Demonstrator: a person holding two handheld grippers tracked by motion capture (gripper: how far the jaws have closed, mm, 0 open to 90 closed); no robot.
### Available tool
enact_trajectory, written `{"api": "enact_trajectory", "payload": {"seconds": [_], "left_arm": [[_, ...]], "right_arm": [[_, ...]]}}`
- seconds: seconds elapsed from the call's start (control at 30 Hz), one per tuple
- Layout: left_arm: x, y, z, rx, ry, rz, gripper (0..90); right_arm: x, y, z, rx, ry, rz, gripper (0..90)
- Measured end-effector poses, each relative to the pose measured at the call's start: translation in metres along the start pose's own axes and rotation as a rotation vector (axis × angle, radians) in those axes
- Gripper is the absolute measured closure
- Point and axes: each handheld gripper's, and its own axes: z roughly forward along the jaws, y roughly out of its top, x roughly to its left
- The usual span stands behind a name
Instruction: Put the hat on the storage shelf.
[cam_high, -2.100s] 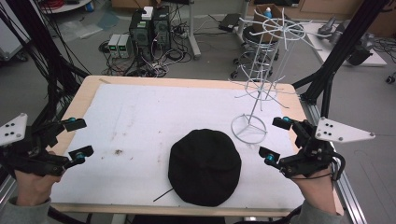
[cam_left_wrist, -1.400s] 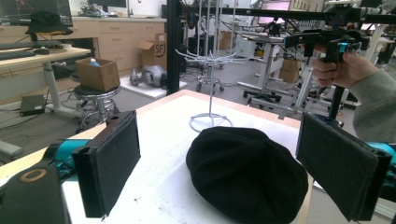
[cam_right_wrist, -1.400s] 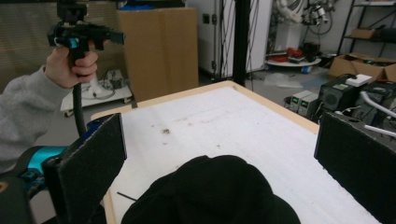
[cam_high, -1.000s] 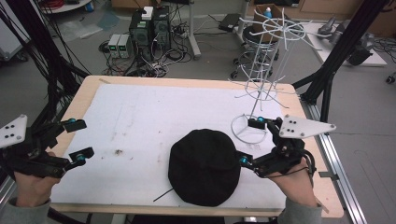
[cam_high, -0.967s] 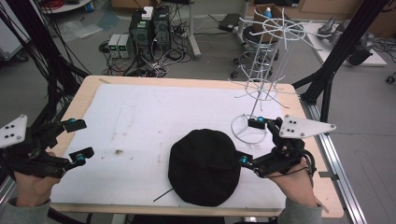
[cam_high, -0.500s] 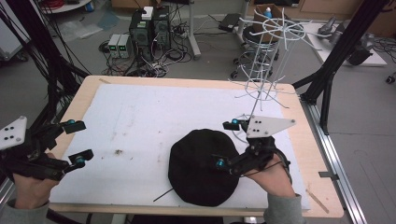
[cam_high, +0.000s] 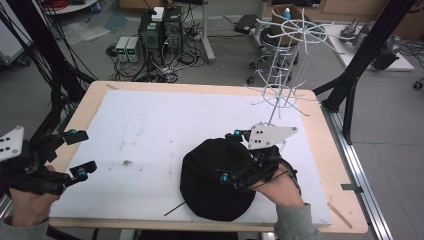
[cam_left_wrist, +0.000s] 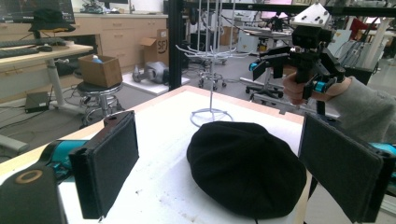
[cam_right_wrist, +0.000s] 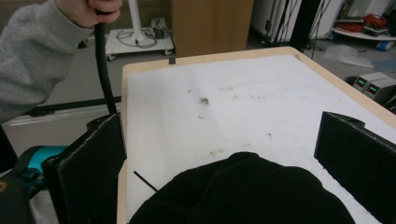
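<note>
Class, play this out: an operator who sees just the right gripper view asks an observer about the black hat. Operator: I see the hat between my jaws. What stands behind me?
Observer: A white wire rack stands on the table's far right, just beyond the black hat.
Operator: Where is the left gripper?
Observer: The left gripper is at the table's left edge, well apart from the hat, jaws open.
Operator: Am I over the hat?
Observer: In the high view the right gripper is over the hat's right half, jaws open.

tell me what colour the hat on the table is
Plain black all over, no pattern. The hat shows best in the left gripper view.
</note>
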Motion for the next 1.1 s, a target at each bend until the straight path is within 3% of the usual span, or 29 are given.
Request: {"api": "enact_trajectory", "payload": {"seconds": [0.47,0.77,0.87,0.97,1.03,1.1], "left_arm": [[0.002,-0.001,0.005,0.013,-0.006,-0.006,12.6],[0.004,0.000,0.008,0.009,-0.016,-0.008,12.6],[0.005,0.000,0.009,0.009,-0.021,-0.008,12.6],[0.006,0.000,0.011,0.008,-0.026,-0.007,12.6],[0.006,0.000,0.013,0.010,-0.032,-0.007,12.6],[0.006,0.000,0.015,0.013,-0.035,-0.008,12.6]], "right_arm": [[0.003,-0.022,0.017,0.070,0.070,-0.034,1.2],[0.004,-0.039,0.029,0.121,0.044,-0.021,1.2],[0.005,-0.044,0.033,0.114,0.052,-0.028,1.2],[0.005,-0.053,0.038,0.153,0.036,-0.015,1.2],[0.010,-0.054,0.043,0.193,0.018,-0.046,1.2],[0.011,-0.054,0.043,0.191,0.016,-0.050,1.2]]}}
